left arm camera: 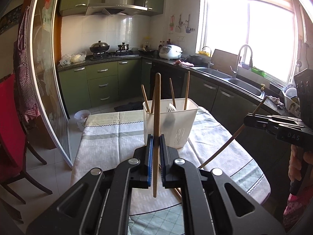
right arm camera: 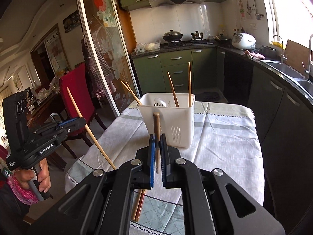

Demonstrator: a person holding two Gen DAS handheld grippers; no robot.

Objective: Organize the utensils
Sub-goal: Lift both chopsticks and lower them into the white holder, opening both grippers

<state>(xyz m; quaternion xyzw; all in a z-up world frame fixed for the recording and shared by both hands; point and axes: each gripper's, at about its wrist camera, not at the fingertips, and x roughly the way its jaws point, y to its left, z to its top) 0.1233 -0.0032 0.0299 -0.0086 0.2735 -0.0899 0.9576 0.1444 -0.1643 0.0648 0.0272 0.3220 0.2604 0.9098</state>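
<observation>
A white utensil holder (left arm camera: 176,123) (right arm camera: 176,121) stands on the cloth-covered table (left arm camera: 109,143) with several wooden chopsticks and a white slotted spoon (right arm camera: 159,101) inside. My left gripper (left arm camera: 156,139) (right arm camera: 83,121) is shut on a wooden chopstick (left arm camera: 157,101) (right arm camera: 97,143), nearly upright in its own view, in front of the holder. My right gripper (right arm camera: 158,139) (left arm camera: 246,119) is shut on another chopstick (right arm camera: 156,123) (left arm camera: 225,146), raised above the table on the holder's near side. More loose chopsticks (right arm camera: 138,205) lie on the cloth under the right gripper.
A red chair (left arm camera: 11,129) and a sliding glass door (left arm camera: 45,74) stand to the left of the table. A dark counter with two sinks (left arm camera: 242,86) runs along the right. A small white bin (left arm camera: 81,117) sits on the floor beyond the table.
</observation>
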